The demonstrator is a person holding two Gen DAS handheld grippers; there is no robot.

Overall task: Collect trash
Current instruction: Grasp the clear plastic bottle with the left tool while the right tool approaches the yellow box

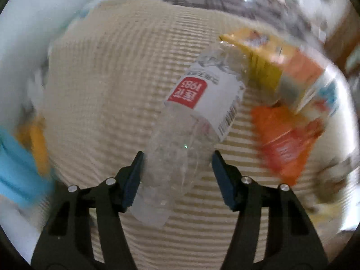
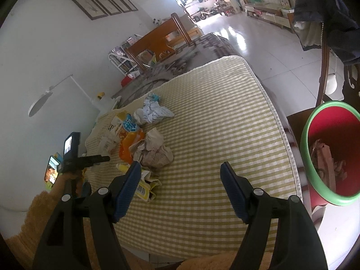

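Surface: yellow-and-white checked mat [image 2: 213, 117] covering a table, with white floor tiles and a white wall beyond it.
Left gripper [image 1: 177, 155]: jaws apart, one on each side of the lower body of a clear plastic bottle [image 1: 191, 126]; whether the pads touch it cannot be told, as the left wrist view is blurred.
Bottle: lies on the mat, tilted up and to the right away from the claw, its red-and-white label beyond the fingertips.
Beside the bottle: a yellow and orange carton [image 1: 276, 67] at its far end, an orange wrapper [image 1: 285, 139] just to its right.
Trash pile: near the mat's left edge in the right wrist view, with crumpled brown paper [image 2: 153, 150], a white-and-blue crumpled wrapper [image 2: 153, 110] and a yellow packet [image 2: 144, 189].
Right gripper [image 2: 181, 168]: jaws wide apart, holding nothing, above the mat's near half, with the pile just beyond its left finger.
Bin: red bin with a green rim [image 2: 310, 180] off the mat's right edge, brown paper inside.
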